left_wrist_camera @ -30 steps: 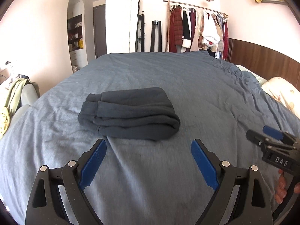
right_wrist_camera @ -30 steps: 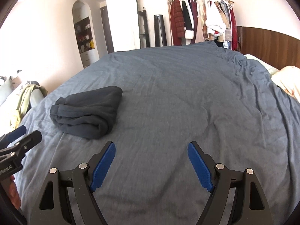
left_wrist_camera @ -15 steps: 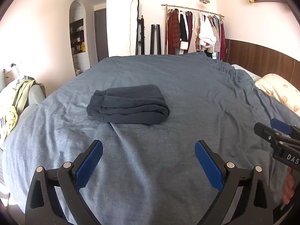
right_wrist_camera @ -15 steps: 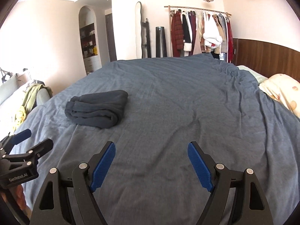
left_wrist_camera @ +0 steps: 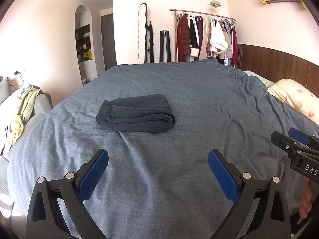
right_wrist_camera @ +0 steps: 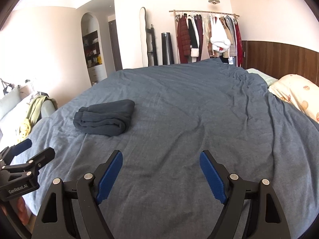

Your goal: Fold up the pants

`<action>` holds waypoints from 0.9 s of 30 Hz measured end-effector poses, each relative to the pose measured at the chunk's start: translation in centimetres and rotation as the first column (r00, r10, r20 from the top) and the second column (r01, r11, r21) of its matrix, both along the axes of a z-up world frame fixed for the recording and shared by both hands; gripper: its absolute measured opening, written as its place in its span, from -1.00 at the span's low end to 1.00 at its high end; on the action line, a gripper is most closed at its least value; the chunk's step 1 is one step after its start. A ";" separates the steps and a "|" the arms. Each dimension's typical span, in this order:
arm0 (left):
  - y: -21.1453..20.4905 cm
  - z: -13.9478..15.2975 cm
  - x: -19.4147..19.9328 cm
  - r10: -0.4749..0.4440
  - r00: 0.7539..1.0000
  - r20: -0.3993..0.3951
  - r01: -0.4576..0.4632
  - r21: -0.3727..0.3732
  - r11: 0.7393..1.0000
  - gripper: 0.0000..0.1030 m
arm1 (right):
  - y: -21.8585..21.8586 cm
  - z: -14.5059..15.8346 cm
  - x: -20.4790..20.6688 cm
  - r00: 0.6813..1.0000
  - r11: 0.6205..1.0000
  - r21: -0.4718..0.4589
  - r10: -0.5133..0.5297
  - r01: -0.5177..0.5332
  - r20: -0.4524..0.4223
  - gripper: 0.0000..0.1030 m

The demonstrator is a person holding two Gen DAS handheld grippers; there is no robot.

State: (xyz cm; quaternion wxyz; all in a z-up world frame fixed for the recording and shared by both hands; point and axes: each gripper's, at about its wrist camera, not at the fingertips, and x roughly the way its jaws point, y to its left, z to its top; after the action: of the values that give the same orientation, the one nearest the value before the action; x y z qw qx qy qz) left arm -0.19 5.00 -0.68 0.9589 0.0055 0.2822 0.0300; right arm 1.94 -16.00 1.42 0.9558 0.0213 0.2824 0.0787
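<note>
The dark grey pants (left_wrist_camera: 137,114) lie folded in a compact bundle on the blue-grey bedspread (left_wrist_camera: 179,91). They also show in the right wrist view (right_wrist_camera: 105,120), to the left. My left gripper (left_wrist_camera: 158,157) is open and empty, held above the bed on the near side of the pants and apart from them. My right gripper (right_wrist_camera: 160,159) is open and empty, to the right of the pants and further back. Each gripper shows at the edge of the other's view: the right one (left_wrist_camera: 289,141) and the left one (right_wrist_camera: 31,149).
A patterned pillow (left_wrist_camera: 295,97) lies at the bed's right edge by the wooden headboard (left_wrist_camera: 279,63). A sofa with green and yellow cloths (left_wrist_camera: 22,109) stands to the left. A clothes rack (left_wrist_camera: 205,35) stands beyond the far end of the bed.
Both grippers have drawn back and up from the folded pants, which now look smaller and farther off. The pants have not moved. Both jaws stay open.
</note>
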 end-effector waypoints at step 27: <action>0.0 1.2 -0.7 -0.022 0.999 0.031 0.022 -0.006 1.000 0.99 | 0.1 0.6 -1.3 1.000 1.000 0.005 0.003 -0.003 0.030 0.55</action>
State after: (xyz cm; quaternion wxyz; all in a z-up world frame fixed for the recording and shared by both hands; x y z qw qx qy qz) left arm -0.84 4.99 0.53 0.9633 0.0053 0.2676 0.0186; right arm 0.61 -15.92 2.04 0.9598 0.0221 0.2679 0.0810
